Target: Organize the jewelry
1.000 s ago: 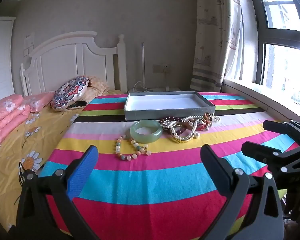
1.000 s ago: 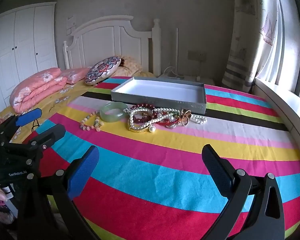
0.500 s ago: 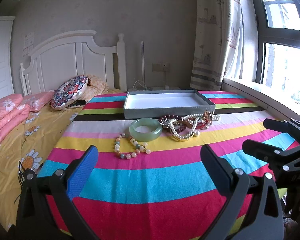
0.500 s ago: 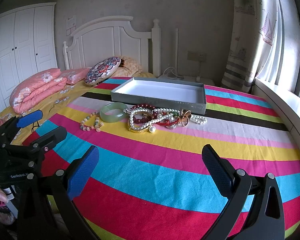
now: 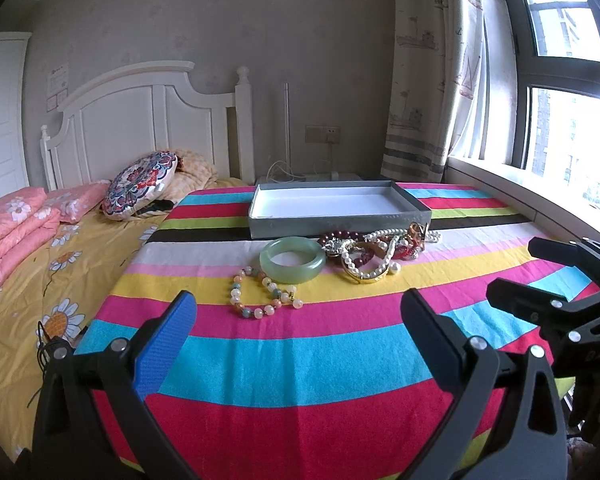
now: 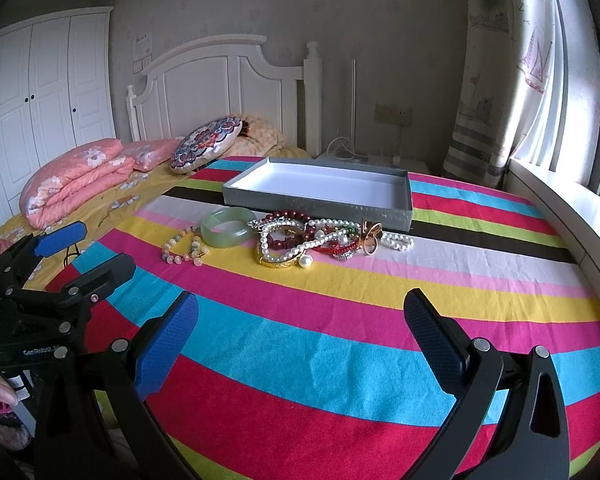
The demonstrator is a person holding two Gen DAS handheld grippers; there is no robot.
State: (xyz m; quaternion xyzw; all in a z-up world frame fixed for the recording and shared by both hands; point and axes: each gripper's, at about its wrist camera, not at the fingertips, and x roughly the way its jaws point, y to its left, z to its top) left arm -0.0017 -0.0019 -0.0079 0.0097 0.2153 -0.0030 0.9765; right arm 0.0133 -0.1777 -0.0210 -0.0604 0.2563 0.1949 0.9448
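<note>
A grey box (image 5: 340, 222) with a white inside stands open on the striped cloth; it also shows in the right wrist view (image 6: 320, 200). In front of it lie a green jade bangle (image 5: 293, 259) (image 6: 229, 232), a pastel bead bracelet (image 5: 260, 294) (image 6: 184, 248) and a tangled pile of pearl, red and gold jewelry (image 5: 376, 252) (image 6: 316, 242). My left gripper (image 5: 298, 320) is open and empty, well short of the jewelry. My right gripper (image 6: 300, 320) is open and empty, also short of it.
The striped cloth (image 5: 300, 360) covers a table beside a bed with a yellow flowered sheet (image 5: 40, 280), pink quilts (image 6: 76, 176) and a round patterned cushion (image 5: 140, 184). A window sill (image 5: 540, 208) and a curtain (image 5: 420, 80) are on the right.
Both grippers have moved slightly closer to the jewelry; both stay open and empty. Nothing on the cloth has moved.
</note>
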